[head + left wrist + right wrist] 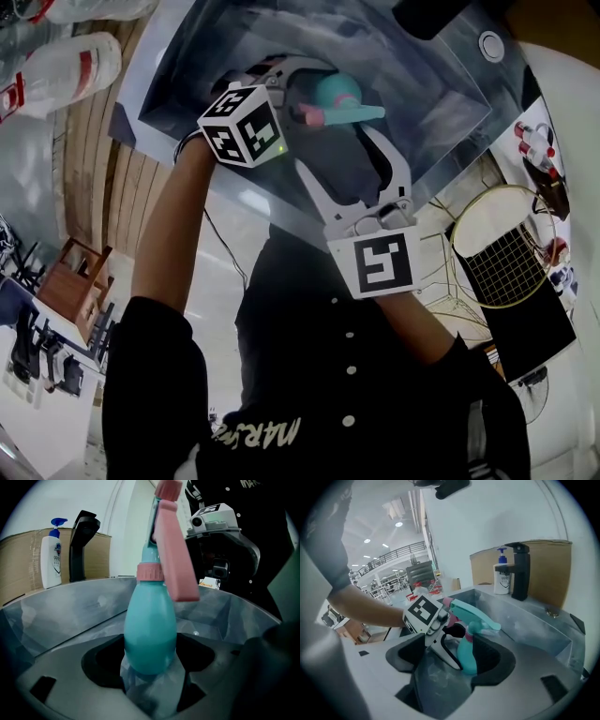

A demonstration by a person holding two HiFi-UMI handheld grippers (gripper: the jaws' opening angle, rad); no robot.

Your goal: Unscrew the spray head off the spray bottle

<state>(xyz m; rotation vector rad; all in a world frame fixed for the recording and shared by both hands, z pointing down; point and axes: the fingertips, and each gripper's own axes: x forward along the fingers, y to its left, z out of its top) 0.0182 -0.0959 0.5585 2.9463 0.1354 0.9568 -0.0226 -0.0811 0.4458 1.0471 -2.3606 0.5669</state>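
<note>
Left hand-held gripper (460, 662) clamps the teal plastic spray bottle (150, 634) low over the steel sink's (543, 625) middle; right hand-held gripper (333, 148) gapes empty near it. Catch the spray head's pink trigger (176, 559) instead of the pink collar (150, 571), and the bottle may twist loose.

A stainless steel sink (543, 637) takes the middle of the scene. On its back ledge stands a black faucet (520, 571). Just beside the faucet is a white pump bottle (502, 579) with a blue pump head. Behind both stands a brown cardboard sheet (555, 569). A small round metal fitting (552, 613) sits on the ledge. The head view shows clear plastic bottles (66, 64) with red labels at the top left, and a wooden stool (82, 281) lower at the left.
</note>
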